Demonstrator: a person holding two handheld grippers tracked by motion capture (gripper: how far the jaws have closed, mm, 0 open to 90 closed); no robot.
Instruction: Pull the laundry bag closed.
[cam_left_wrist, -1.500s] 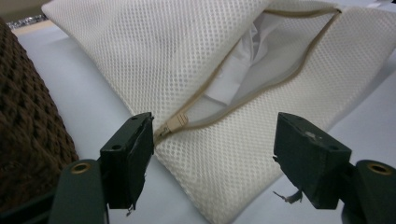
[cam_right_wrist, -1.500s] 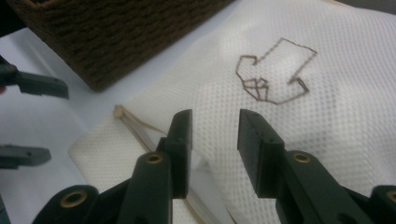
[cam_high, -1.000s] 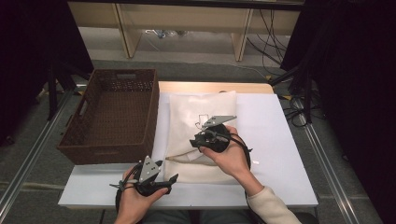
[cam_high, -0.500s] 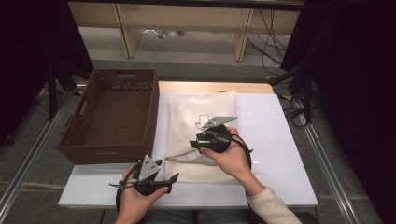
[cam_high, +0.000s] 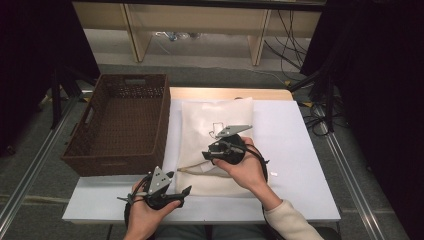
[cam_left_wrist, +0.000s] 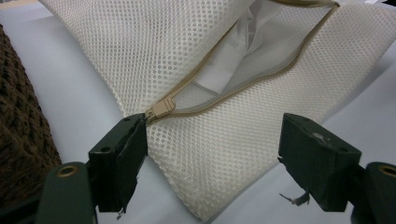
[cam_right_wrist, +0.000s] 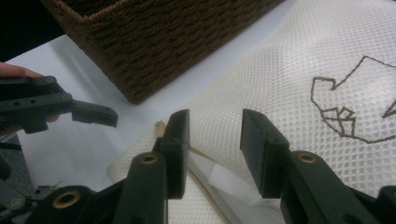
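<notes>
A white mesh laundry bag (cam_high: 210, 120) lies on the white table (cam_high: 295, 150), its tan zipper partly undone near the front. In the left gripper view the zipper pull (cam_left_wrist: 161, 108) sits just above my left jaw, and white cloth (cam_left_wrist: 247, 51) shows through the opening. My left gripper (cam_high: 186, 190) is open at the bag's front left corner, jaws wide apart either side of the mesh (cam_left_wrist: 224, 140). My right gripper (cam_high: 205, 155) hovers over the bag's front part, open, with only mesh (cam_right_wrist: 289, 70) beyond its jaws. The zipper's end (cam_right_wrist: 161, 126) lies just left of them.
A brown wicker basket (cam_high: 112, 165) stands at the table's left, touching the bag's side; its wall (cam_right_wrist: 163, 42) rises close ahead of the right gripper. A dark embroidered outline (cam_right_wrist: 345, 107) marks the bag. Bare table lies to the right of the bag.
</notes>
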